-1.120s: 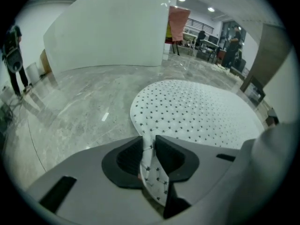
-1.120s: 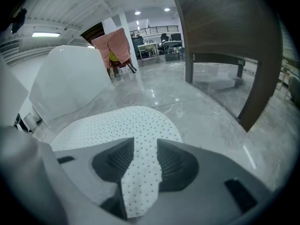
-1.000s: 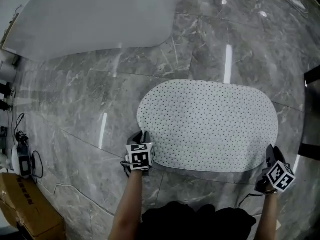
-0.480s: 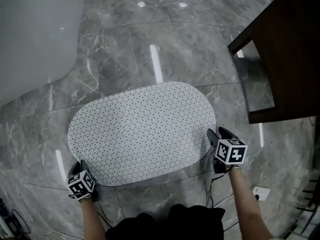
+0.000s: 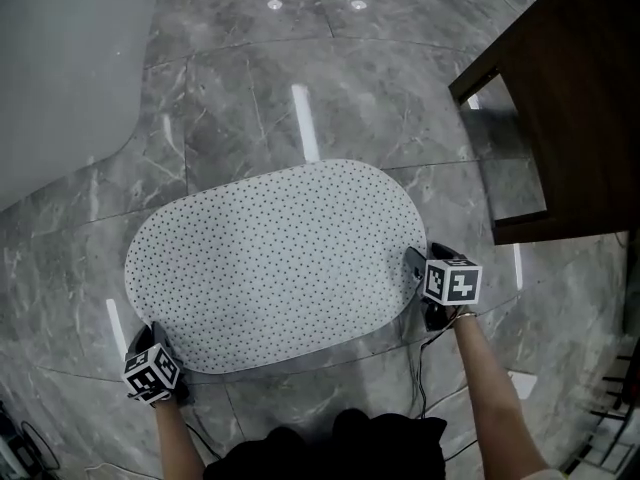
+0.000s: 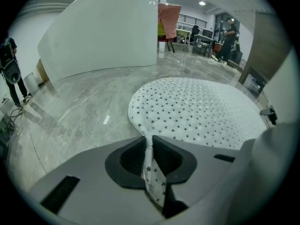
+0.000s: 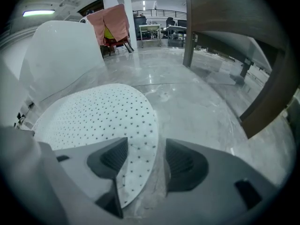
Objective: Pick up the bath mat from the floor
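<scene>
The bath mat [image 5: 275,263], a white oval dotted with small dark stars, lies on the grey marble floor. My left gripper [image 5: 150,340] is at its near left corner. In the left gripper view, the left gripper [image 6: 150,149] is shut on the mat [image 6: 201,111], with the rim pinched upright between the pads. My right gripper [image 5: 425,268] is at the mat's right end. Its jaws have just been opening. In the right gripper view, the right gripper [image 7: 145,158] is open. The mat's edge [image 7: 136,172] lies flat between the pads, and neither pad presses on it.
A dark wooden table [image 5: 560,98] stands close on the right, its leg [image 7: 269,93] near my right gripper. A white curved tub wall [image 5: 60,58] fills the far left. A cable and white plug [image 5: 520,383] lie near my right arm. A person [image 6: 9,71] stands far left.
The head view has swung right and brought the dark table into sight. My right gripper has come down onto the mat's right end. My left gripper keeps its pinch on the mat's corner.
</scene>
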{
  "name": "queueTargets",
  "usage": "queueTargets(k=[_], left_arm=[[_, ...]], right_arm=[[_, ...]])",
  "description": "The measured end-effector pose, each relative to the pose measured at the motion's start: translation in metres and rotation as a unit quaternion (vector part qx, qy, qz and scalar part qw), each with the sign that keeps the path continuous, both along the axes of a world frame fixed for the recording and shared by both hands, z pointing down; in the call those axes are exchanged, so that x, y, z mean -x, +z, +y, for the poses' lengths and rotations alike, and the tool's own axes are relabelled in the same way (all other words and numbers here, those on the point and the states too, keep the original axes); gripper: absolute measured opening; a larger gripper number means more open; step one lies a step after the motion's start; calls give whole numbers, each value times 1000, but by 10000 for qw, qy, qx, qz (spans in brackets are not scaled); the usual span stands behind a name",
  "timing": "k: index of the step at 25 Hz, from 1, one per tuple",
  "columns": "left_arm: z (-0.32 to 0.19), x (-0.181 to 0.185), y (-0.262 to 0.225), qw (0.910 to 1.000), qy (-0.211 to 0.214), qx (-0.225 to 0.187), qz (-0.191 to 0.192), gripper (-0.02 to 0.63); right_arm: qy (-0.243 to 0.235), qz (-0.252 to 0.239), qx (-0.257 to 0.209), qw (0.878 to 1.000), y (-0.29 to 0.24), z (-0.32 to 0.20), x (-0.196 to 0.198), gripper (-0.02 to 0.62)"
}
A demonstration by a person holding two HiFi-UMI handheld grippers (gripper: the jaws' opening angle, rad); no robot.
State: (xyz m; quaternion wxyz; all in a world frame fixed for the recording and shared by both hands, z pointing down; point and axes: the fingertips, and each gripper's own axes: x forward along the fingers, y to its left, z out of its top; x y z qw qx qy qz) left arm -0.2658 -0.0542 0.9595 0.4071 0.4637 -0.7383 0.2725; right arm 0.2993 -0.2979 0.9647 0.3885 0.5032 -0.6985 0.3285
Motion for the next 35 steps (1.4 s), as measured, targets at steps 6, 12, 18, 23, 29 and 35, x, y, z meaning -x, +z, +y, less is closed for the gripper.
queueTargets(k=[6, 12, 18, 23, 29, 35], left_arm=[[-1, 0, -1, 10000, -66, -14, -11, 38], [0, 1, 0, 9999, -114, 52, 50, 37], [0, 0, 1, 9999, -109, 45, 77, 34], [1, 0, 1, 9999, -53, 101, 59, 34], [1, -4, -1, 9998, 18, 203, -31, 32], [-3, -5, -4, 9997, 126, 183, 94, 25]], right_arm=[[-18, 104, 46, 9999, 3, -1, 3, 241], [71, 49, 194, 9998, 6, 0, 4, 241], [-9, 169, 275, 9995, 7, 3, 4, 213], [16, 193, 301, 9994, 8, 6, 7, 185], [-421, 513, 140, 9977, 5, 7, 27, 41], [-172, 255, 184, 9994, 0, 9, 23, 34]])
